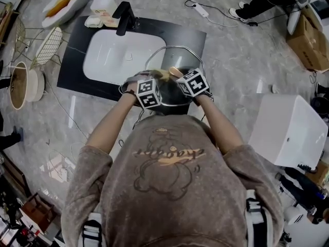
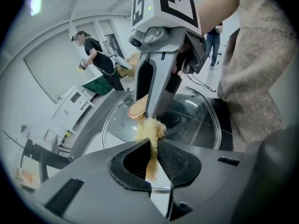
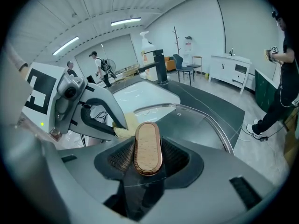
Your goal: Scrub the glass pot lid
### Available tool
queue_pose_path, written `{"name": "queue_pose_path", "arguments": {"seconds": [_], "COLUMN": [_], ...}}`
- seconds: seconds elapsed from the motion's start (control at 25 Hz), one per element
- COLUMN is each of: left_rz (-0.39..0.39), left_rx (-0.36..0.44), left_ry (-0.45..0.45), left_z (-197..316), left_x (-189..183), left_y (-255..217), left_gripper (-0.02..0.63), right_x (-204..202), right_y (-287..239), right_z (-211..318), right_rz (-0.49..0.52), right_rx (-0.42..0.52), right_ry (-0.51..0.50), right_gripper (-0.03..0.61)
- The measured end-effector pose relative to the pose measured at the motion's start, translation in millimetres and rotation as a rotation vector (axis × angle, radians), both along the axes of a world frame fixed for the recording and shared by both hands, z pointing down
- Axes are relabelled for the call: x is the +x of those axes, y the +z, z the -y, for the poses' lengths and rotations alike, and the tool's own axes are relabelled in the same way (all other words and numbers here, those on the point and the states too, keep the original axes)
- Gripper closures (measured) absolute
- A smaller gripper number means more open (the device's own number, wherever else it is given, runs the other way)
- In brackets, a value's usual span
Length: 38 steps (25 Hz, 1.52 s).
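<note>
Glass pot lid (image 3: 205, 125): held over table (image 1: 72, 60) edge, near side of sink (image 1: 110, 53) | handle (image 3: 147, 146): long axis lying along right tongs (image 3: 147, 157), clenched on it | left tongs (image 2: 152, 158): clamped on yellow scrubber (image 2: 150, 129), nearer arm, just left of handle.

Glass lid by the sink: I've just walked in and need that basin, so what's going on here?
A person works with a gripper in each hand by the sink. The right gripper clamps the glass pot lid by its wooden handle. The left gripper pinches a tan scrubber, its tuft at the glass near the handle.
</note>
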<state>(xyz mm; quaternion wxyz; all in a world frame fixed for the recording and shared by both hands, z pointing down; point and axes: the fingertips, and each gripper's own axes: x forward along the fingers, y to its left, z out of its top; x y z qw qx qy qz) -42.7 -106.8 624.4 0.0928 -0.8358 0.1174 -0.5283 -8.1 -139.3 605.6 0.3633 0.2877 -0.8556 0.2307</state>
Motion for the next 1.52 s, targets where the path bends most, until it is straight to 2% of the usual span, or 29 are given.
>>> {"name": "queue_pose_path", "arguments": {"seconds": [0.6, 0.76, 0.84, 0.96, 1.16, 1.52], "left_rz": [-0.057, -0.068, -0.058, -0.074, -0.101, -0.214], "left_rx": [-0.133, -0.165, -0.156, -0.17, -0.214, -0.304], "left_ry": [-0.303, -0.282, -0.274, -0.306, -0.28, -0.297], "left_z": [-30.9, -52.6, -59.3, -57.4, -56.2, -54.5], "left_x": [15.8, 37.6, 47.4, 52.2, 67.1, 67.3], "left_y": [0.6, 1.2, 2.2, 2.3, 0.2, -10.6], "left_gripper": [0.557, 0.557, 0.557, 0.557, 0.557, 0.557], "right_x": [-0.4, -0.5, -1.3, -2.0, 0.4, 0.6], "right_y": [-0.4, -0.1, 0.1, 0.4, 0.6, 2.0], "right_z": [0.1, -0.4, -0.8, -0.3, 0.5, -1.4], "right_rz": [0.032, 0.036, 0.035, 0.032, 0.028, 0.036], "right_rx": [-0.029, -0.032, -0.034, -0.036, -0.036, -0.027], "right_ry": [0.016, 0.022, 0.023, 0.02, 0.022, 0.021], "right_gripper": [0.402, 0.4, 0.4, 0.4, 0.4, 0.4]}}
